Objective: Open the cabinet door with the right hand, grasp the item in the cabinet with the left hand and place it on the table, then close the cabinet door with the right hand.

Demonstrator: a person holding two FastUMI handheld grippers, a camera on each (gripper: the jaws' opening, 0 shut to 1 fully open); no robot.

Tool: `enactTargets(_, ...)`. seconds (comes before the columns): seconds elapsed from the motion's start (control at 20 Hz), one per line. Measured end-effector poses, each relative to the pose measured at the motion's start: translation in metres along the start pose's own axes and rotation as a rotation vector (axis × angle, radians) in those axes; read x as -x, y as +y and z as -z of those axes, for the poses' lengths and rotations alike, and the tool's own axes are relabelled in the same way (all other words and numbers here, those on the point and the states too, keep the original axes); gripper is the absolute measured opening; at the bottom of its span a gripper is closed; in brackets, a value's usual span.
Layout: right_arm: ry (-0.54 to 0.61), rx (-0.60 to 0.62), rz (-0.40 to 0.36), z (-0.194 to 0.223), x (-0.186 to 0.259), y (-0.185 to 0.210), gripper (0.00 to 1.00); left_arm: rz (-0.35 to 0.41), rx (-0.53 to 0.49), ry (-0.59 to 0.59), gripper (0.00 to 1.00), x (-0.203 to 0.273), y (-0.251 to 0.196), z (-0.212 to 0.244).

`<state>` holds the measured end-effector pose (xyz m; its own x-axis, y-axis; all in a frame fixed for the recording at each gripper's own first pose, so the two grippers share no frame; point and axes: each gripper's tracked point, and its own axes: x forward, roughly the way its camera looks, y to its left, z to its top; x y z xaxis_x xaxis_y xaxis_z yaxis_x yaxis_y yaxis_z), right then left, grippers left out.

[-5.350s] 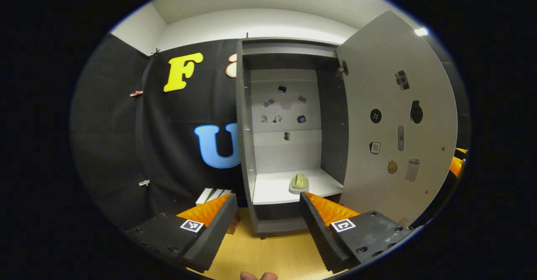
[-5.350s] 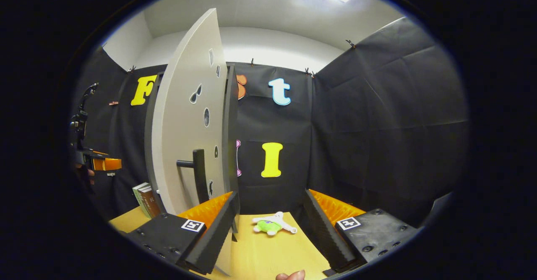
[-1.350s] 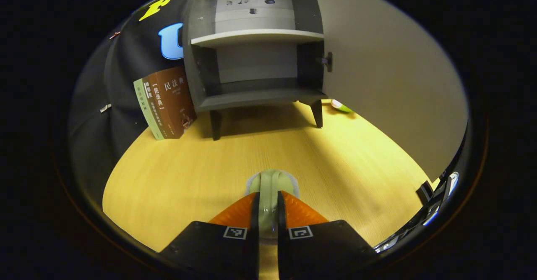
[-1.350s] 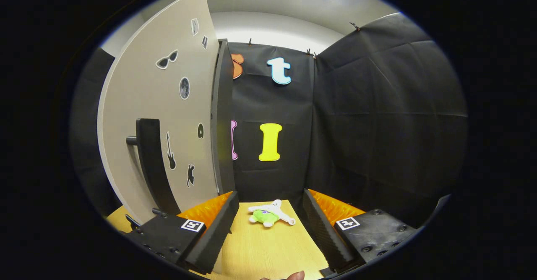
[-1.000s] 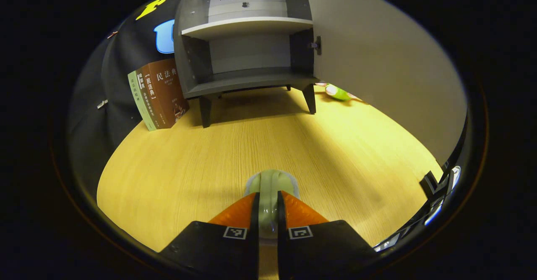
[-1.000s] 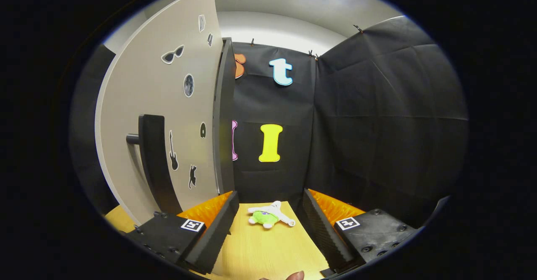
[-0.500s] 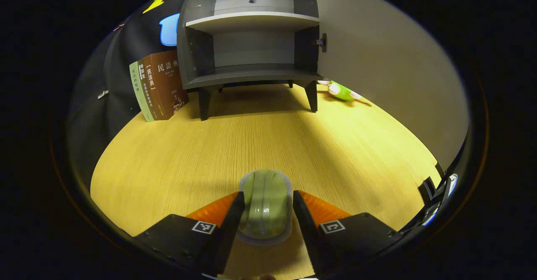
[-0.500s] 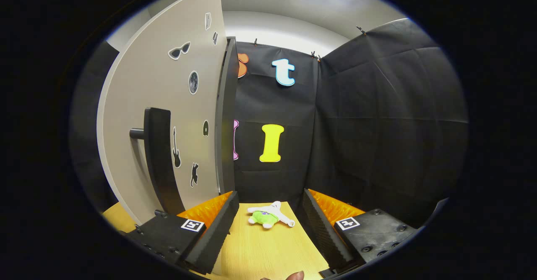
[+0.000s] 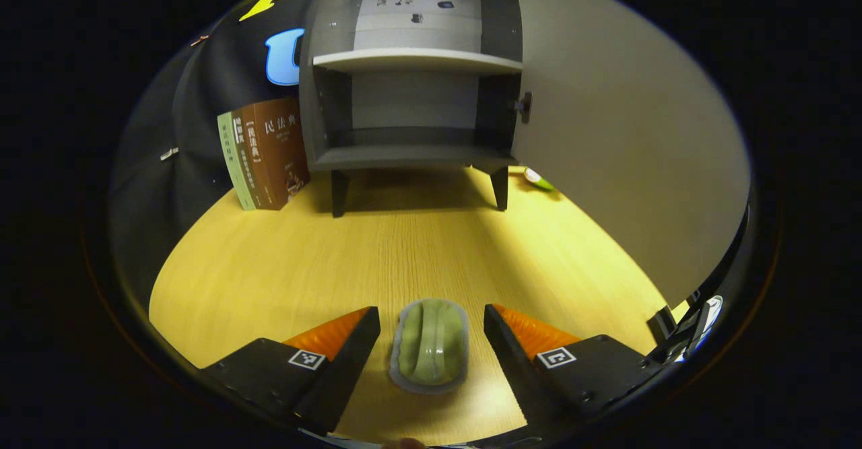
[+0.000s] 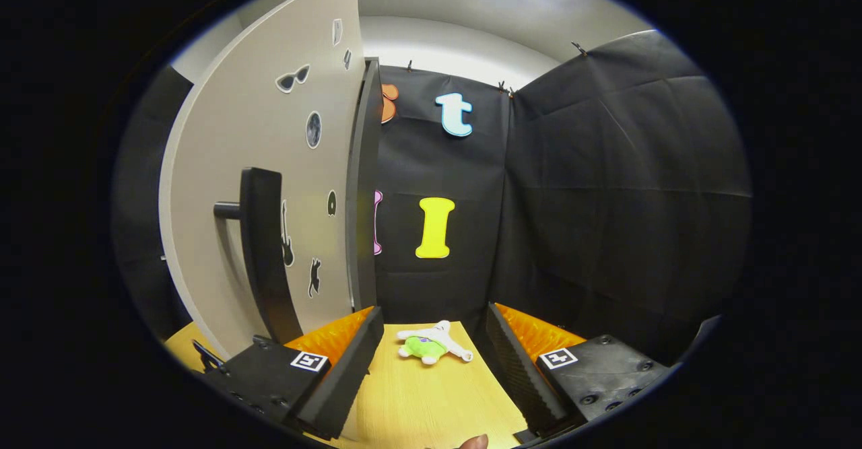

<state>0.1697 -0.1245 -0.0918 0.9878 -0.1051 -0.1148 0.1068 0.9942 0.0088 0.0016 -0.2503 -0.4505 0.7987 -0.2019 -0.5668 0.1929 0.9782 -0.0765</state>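
- Green item (image 9: 431, 346) lies on table (image 9: 283, 267), bottom centre, between parted left gripper (image 9: 431, 338) fingers, untouched.
- Looks light, glossy, likely slippery; best pinched across narrow sides.
- Right gripper (image 10: 431, 361) spread wide, empty, beside door handle (image 10: 262, 247).

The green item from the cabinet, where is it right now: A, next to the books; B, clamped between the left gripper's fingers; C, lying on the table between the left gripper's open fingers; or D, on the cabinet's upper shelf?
C: the green item lies on the table, with a gap to each finger of the left gripper, which stands open.
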Motion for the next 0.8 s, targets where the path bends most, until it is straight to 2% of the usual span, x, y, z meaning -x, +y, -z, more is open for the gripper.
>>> enactTargets(0.15, 0.006, 0.009, 0.008, 0.002, 0.006, 0.003, 0.98, 0.002, -0.005, -0.038, 0.98, 0.028, 0.017, -0.032)
enactTargets(0.35, -0.003, -0.017, 0.026, -0.003, 0.013, 0.003, 0.96, -0.008, 0.04, -0.141, 0.98, 0.075, 0.053, -0.09)
enactTargets(0.65, -0.039, -0.025, 0.037, -0.029, 0.021, 0.006, 0.96, -0.12, 0.042, -0.316, 0.97, 0.148, 0.125, -0.187)
enactTargets(0.8, -0.064, -0.033, 0.049, -0.042, 0.027, 0.008, 0.96, -0.151, 0.096, -0.385, 0.98, 0.185, 0.155, -0.23)
